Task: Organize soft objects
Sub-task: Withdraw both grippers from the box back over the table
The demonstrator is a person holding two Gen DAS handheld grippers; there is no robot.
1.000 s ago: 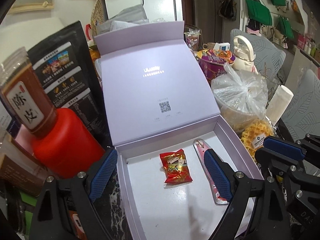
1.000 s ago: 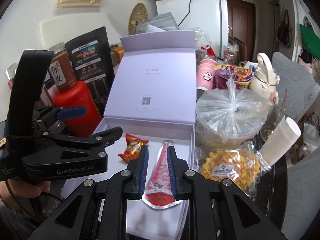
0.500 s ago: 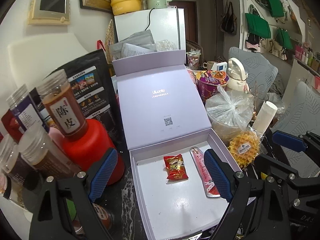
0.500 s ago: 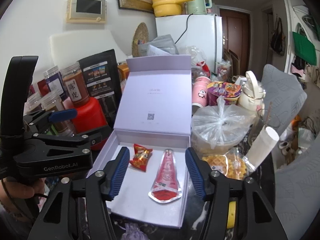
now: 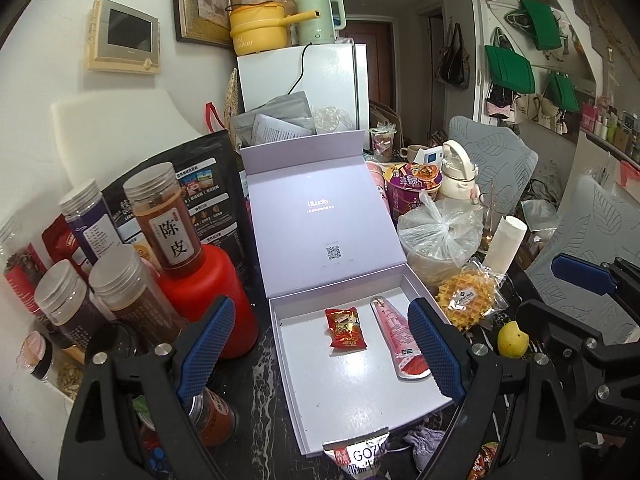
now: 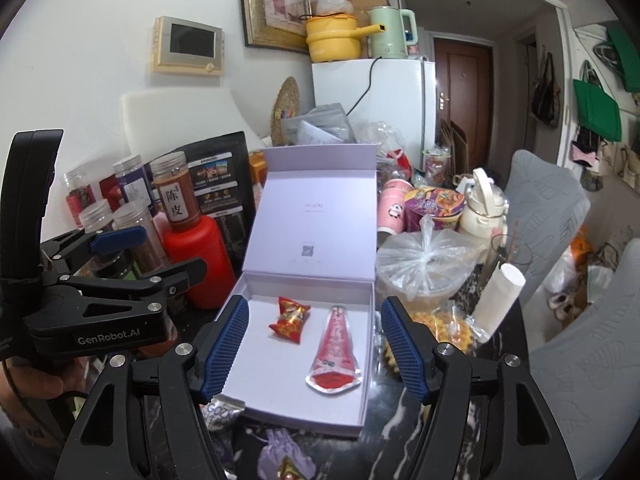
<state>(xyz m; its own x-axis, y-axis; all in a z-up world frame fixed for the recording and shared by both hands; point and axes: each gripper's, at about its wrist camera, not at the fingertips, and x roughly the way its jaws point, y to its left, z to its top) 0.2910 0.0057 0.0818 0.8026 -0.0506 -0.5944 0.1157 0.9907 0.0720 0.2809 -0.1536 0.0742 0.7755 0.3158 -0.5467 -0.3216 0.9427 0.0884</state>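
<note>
Pink tapered foil pouch (image 6: 334, 354) now released by right gripper (image 6: 314, 350), lying in lavender cardboard box (image 5: 298, 412) toward its right edge, beside red crinkled snack packet (image 5: 346, 327). Both claws, left gripper (image 5: 320, 354) included, apart, empty, pulled back: next soft item due.

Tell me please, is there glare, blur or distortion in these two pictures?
Left wrist view: sharp, strong fisheye bending at the edges with dark corners; a small bright glare spot sits on the open lid of the lavender box. Right wrist view: the same fisheye curve, focus good; the pink pouch shines a little at its clear rim; soft light, faint shadows under the red snack packet.
</note>
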